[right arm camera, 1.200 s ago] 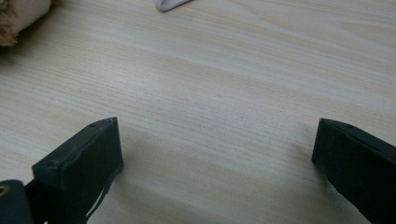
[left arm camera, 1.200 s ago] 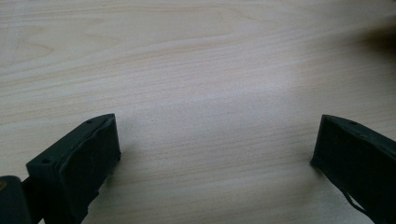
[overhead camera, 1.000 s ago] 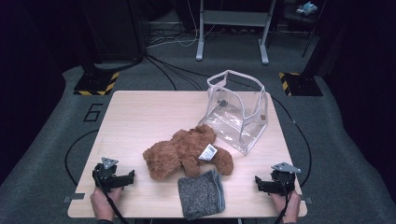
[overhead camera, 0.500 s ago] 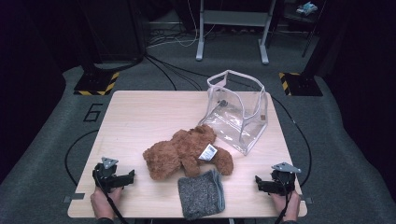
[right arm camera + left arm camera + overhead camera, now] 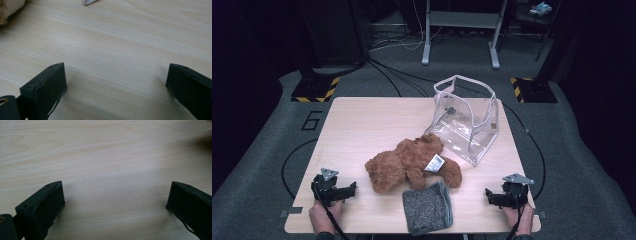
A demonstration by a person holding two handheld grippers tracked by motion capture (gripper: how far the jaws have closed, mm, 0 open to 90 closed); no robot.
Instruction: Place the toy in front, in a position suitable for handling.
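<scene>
Teddy bear [image 5: 412, 162] sprawled mid-table, touched by neither gripper.
Lying between clear pouch [image 5: 468, 117] and grey knitted hat [image 5: 428, 207], head toward left gripper [image 5: 350, 188]. Left gripper resting near table's [image 5: 362, 120] front left corner, jaws spread wide, nothing between; right gripper [image 5: 488, 195] near front right corner, likewise released.

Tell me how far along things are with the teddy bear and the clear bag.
Nothing looks done yet. The brown teddy bear lies on the table outside the clear bag, which stands open beside it, and the grey knitted cloth lies in front. The left gripper and right gripper rest open and empty at the near edge. All the handling is left.
</scene>
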